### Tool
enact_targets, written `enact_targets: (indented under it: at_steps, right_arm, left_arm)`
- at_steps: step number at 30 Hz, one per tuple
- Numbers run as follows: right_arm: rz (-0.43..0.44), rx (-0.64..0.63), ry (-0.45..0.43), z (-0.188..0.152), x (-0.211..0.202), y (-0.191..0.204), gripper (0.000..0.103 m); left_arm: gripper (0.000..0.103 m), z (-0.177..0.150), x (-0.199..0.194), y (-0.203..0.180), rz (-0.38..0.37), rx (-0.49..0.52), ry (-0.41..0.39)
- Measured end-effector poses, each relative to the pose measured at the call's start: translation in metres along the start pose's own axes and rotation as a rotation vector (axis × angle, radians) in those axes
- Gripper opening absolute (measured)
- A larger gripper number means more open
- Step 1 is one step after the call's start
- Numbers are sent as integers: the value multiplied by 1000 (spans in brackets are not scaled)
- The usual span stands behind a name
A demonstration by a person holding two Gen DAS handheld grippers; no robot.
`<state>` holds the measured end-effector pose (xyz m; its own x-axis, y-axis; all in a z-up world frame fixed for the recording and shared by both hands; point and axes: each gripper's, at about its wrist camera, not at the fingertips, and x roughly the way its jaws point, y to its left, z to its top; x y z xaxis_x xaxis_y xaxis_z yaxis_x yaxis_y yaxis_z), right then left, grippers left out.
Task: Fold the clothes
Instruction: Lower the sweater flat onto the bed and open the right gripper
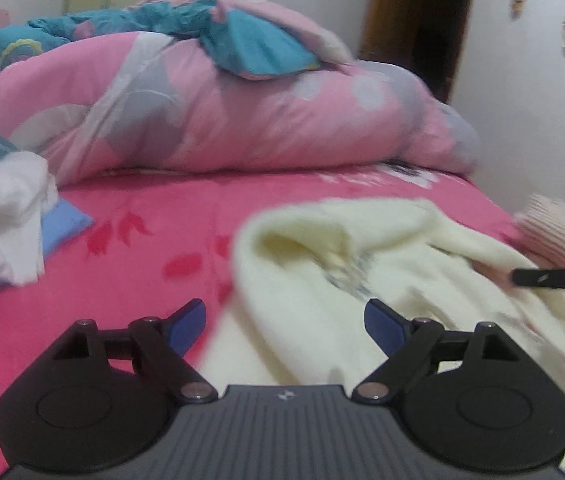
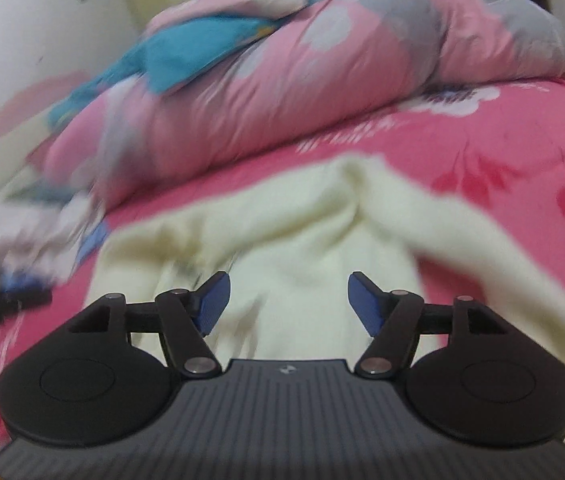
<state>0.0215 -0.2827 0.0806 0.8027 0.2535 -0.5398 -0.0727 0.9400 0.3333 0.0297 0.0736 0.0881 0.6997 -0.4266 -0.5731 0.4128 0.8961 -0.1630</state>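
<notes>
**Both grippers empty over the cream garment**

I see the fluffy cream fleece garment [image 2: 282, 216] lying rumpled on the pink floral bedsheet [image 1: 154, 208], just before the rolled pink quilt [image 1: 210, 104]. My left gripper [image 1: 284, 320] and right gripper [image 2: 288, 300] hover with fingers spread, pinching nothing. I risk grabbing several bunched layers at once, skewing the fold. White walls [image 1: 522, 100] behind the quilt.

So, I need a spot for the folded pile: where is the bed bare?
Bare pink sheet lies between the white clothes heap, the rolled duvet and the cream sweater. The sheet's right side, by the sweater, is crowded.
</notes>
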Motion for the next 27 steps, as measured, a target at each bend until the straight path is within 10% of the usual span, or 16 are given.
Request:
enact_targets:
  at_steps: [8, 14, 17, 22, 27]
  right_arm:
    - [24, 5, 42, -90, -13, 1, 33]
    - [1, -67, -64, -115, -11, 2, 31]
    - [6, -64, -72, -116, -12, 1, 31]
    - [12, -56, -82, -118, -12, -2, 31]
    - [16, -45, -90, -118, -13, -4, 31]
  left_arm:
    - [87, -73, -36, -72, -146, 67, 126]
    - [83, -118, -26, -101, -28, 115, 173]
    - [71, -126, -29, -105, 20, 103, 148]
    - [19, -127, -35, -96, 70, 40, 123]
    - [11, -122, -54, -86, 68, -55, 68]
